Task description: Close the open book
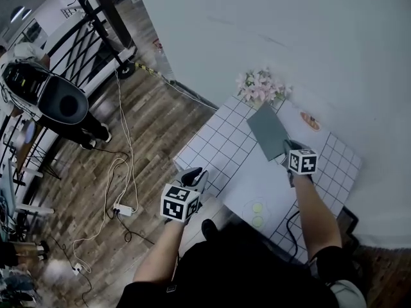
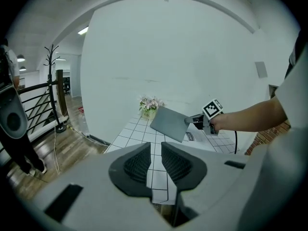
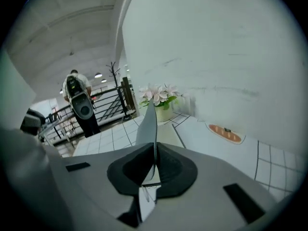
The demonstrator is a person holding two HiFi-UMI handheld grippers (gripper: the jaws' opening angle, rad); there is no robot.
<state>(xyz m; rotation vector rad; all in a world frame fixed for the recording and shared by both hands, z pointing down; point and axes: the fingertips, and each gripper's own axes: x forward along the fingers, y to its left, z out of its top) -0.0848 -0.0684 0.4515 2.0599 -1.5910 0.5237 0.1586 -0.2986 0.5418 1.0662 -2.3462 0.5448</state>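
The book's grey cover (image 1: 268,130) stands lifted off the white tiled table (image 1: 218,147). My right gripper (image 1: 287,147) is shut on its near edge. In the right gripper view the thin cover (image 3: 148,124) runs edge-on between the pads of that gripper (image 3: 154,165). The left gripper view shows the same cover (image 2: 169,123) tilted, held by the right gripper (image 2: 192,121). White pages (image 1: 253,181) lie under the cover. My left gripper (image 1: 196,177) hovers by the table's left edge, away from the book. Its jaws (image 2: 155,163) show a narrow gap with nothing in it.
A pot of pink flowers (image 1: 260,86) stands at the table's far corner against the white wall. An orange picture (image 1: 309,121) shows on a white sheet to the right. Cables and a power strip (image 1: 125,209) lie on the wooden floor at left, near a black railing (image 1: 77,50).
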